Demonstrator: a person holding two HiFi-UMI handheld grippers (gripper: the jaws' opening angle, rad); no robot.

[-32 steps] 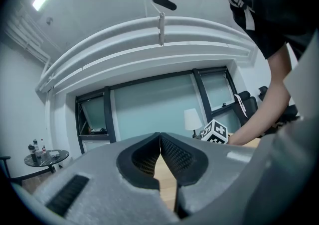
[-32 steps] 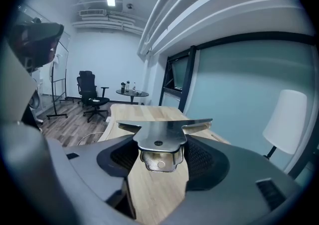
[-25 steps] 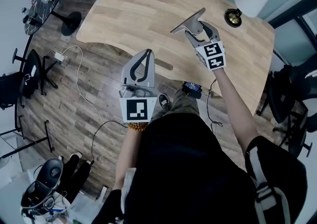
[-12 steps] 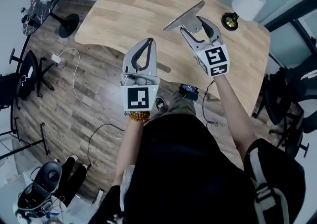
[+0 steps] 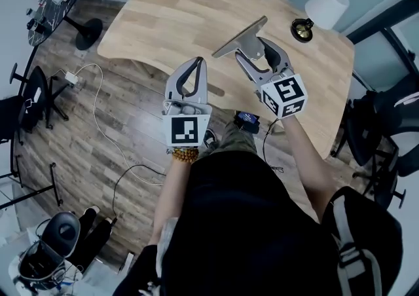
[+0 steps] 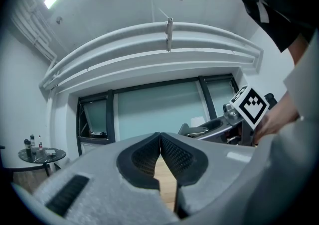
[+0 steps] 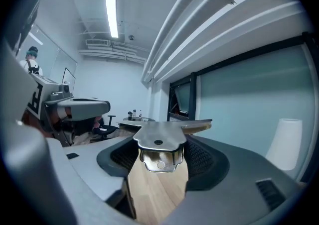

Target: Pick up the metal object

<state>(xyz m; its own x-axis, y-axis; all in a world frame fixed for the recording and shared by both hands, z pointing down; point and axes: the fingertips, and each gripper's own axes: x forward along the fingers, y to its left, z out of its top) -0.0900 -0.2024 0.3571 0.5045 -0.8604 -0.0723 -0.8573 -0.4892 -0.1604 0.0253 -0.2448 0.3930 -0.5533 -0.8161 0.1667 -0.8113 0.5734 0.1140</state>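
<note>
1. the right gripper point(image 5: 252, 52) clamps the flat grey metal object point(image 5: 241, 35), held over the light wooden table point(image 5: 163, 13).
2. the left gripper point(image 5: 195, 69) is pinched together, empty, by the table's near edge.
3. far right: a white cylindrical lampshade point(image 5: 326, 5) beside a round brass piece point(image 5: 301, 26).

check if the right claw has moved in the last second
Yes. The right claw, shut on the metal object, has drawn back toward the person, away from the white lamp.

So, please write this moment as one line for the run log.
right hand-held gripper: shut on metal object | metal object: held over wooden table | left hand-held gripper: shut, empty
</note>
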